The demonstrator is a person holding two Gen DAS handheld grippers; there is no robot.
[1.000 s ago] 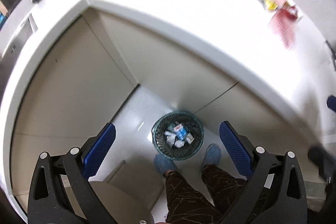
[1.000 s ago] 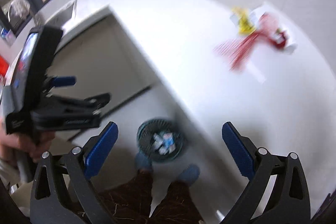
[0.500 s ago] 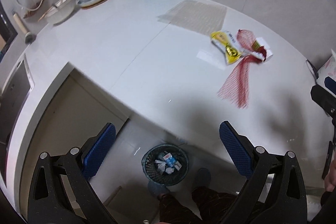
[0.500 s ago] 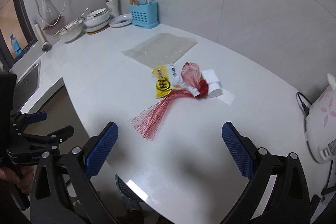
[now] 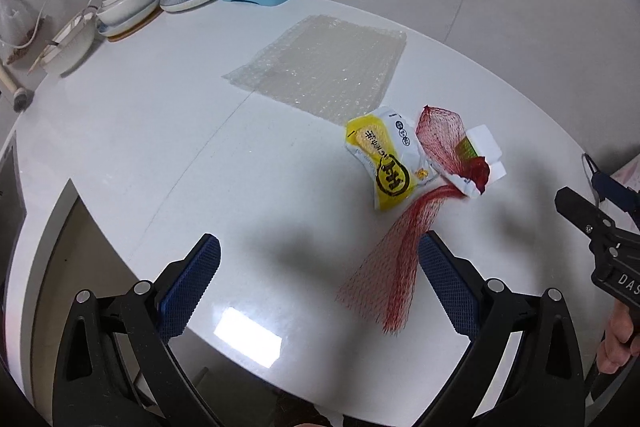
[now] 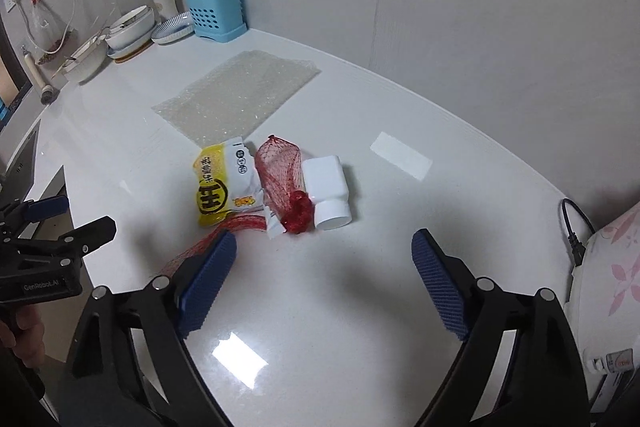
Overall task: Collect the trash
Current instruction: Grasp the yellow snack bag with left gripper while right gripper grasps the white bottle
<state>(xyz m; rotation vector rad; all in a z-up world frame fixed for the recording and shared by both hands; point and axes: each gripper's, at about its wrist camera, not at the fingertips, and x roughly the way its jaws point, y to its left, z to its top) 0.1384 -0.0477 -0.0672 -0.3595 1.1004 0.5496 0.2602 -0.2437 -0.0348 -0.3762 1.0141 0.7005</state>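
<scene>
Both claws hang over the white counter point(image 5: 168, 131), nothing between the pads of either. Left gripper point(image 5: 318, 281): jaws wide apart, empty. Right gripper point(image 6: 324, 269): jaws wide but closing, empty, blue pads clear of everything.

Landmark = yellow snack wrapper point(image 6: 218, 185), lying flat mid-counter.
- Red mesh net bag point(image 6: 286, 183): touching the wrapper's right edge, knotted clump at its near end, long tail running out under the wrapper toward the counter's front edge. In the right wrist view the tail passes behind the right gripper's left finger; contact can't be told.
- White plastic bottle point(image 6: 328, 187): on its side just right of the net, cap toward the camera, net partly draped on it.
- Bubble wrap sheet point(image 6: 236, 95): flat, just behind the wrapper, edges near but can't tell if touching.
- Small white paper slip point(image 6: 400, 155): well right of the bottle, alone.
- Blue utensil holder point(image 6: 218, 13) and stacked bowls point(image 6: 130, 27): far behind the wrapper, at the wall.
- Black power cord point(image 6: 576, 227) beside a white floral appliance point(image 6: 612, 267): far right.
</scene>
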